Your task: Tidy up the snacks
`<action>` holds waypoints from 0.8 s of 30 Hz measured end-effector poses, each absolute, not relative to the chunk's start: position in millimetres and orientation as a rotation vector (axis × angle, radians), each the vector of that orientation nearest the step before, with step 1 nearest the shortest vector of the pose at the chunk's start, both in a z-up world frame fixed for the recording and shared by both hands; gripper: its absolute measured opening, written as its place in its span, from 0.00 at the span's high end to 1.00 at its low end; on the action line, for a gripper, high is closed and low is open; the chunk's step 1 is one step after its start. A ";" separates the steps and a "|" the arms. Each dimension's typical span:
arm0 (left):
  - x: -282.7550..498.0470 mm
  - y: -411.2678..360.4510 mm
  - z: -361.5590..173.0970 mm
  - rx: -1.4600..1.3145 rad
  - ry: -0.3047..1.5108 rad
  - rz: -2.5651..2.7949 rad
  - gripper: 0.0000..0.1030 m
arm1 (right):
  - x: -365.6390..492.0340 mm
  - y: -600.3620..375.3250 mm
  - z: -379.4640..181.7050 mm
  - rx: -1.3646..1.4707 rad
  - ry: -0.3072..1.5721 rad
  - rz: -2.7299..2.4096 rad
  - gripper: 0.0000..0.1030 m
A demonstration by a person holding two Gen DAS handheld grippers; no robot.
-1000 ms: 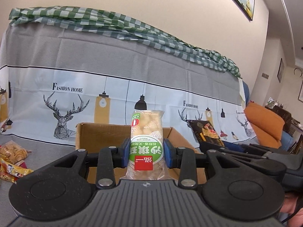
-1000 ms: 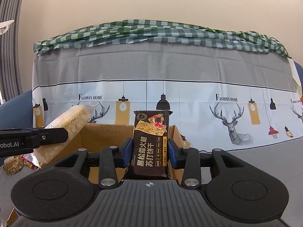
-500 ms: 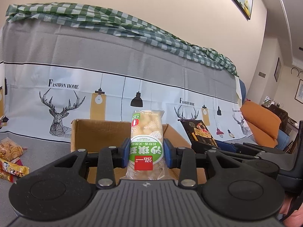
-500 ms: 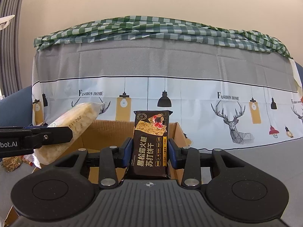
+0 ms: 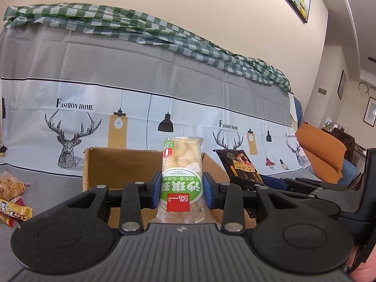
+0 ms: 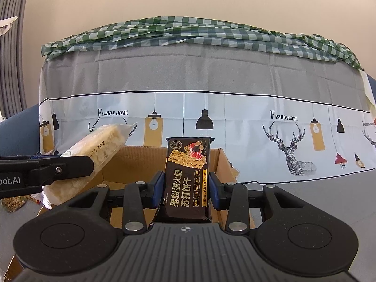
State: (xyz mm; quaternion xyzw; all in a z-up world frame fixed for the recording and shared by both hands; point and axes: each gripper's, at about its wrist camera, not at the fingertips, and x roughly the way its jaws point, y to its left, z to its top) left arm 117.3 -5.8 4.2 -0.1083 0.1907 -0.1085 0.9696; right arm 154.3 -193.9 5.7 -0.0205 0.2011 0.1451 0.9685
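Note:
My left gripper (image 5: 182,189) is shut on a clear snack pack with a green label (image 5: 181,176), held upright over an open cardboard box (image 5: 117,164). My right gripper (image 6: 186,188) is shut on a black cracker pack (image 6: 186,181), also upright over the same box (image 6: 138,159). In the right wrist view the left gripper and its pale snack pack (image 6: 98,150) come in from the left. In the left wrist view the right gripper with the black pack (image 5: 239,166) is at the right.
Loose snack bags (image 5: 11,195) lie on the grey surface left of the box. A sofa back under a grey deer-print cover (image 6: 188,82) with a green checked cloth (image 6: 188,33) rises behind. An orange cushion (image 5: 322,150) is far right.
Both grippers have moved forward over the box with their packs. The left gripper's pack has come further into the right wrist view.

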 end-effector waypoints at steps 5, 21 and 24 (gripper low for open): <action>117.0 -5.8 4.2 -0.218 0.385 -0.220 0.62 | 155.1 -194.2 5.1 -0.040 0.410 0.294 0.60; 117.5 -7.4 5.4 -0.213 0.377 -0.222 0.62 | 155.3 -193.9 5.2 -0.039 0.411 0.294 0.60; 117.2 -7.8 5.8 -0.213 0.375 -0.223 0.62 | 155.4 -193.8 5.2 -0.040 0.413 0.293 0.60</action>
